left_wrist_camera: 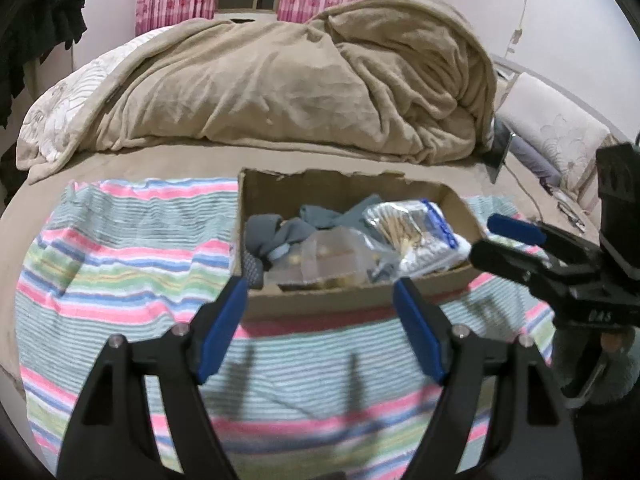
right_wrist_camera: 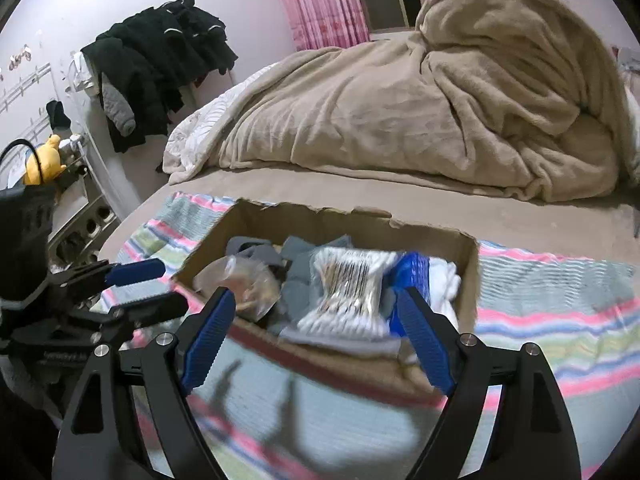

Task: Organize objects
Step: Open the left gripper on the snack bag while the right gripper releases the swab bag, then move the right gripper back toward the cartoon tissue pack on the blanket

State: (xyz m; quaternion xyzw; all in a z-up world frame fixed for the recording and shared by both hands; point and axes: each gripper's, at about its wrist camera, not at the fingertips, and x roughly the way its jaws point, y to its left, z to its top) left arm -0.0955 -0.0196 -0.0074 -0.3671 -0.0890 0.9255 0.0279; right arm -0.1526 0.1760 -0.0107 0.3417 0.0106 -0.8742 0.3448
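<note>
A torn cardboard box [left_wrist_camera: 356,304] [right_wrist_camera: 468,276] sits on a striped towel [left_wrist_camera: 120,264] [right_wrist_camera: 552,320] on the bed. It holds grey socks [left_wrist_camera: 272,232] [right_wrist_camera: 296,276], a clear plastic container [left_wrist_camera: 332,256] [right_wrist_camera: 244,280] and a bag of cotton swabs [left_wrist_camera: 412,228] [right_wrist_camera: 352,276]. My left gripper [left_wrist_camera: 320,292] is open and empty just in front of the box. My right gripper [right_wrist_camera: 316,300] is open and empty at the box's near edge; it also shows at the right in the left wrist view [left_wrist_camera: 496,240].
A crumpled beige blanket [left_wrist_camera: 304,80] [right_wrist_camera: 440,112] lies behind the box. Dark clothes [right_wrist_camera: 160,60] hang at the left wall above a rack with a yellow toy [right_wrist_camera: 44,160]. A pillow [left_wrist_camera: 560,136] lies at the right.
</note>
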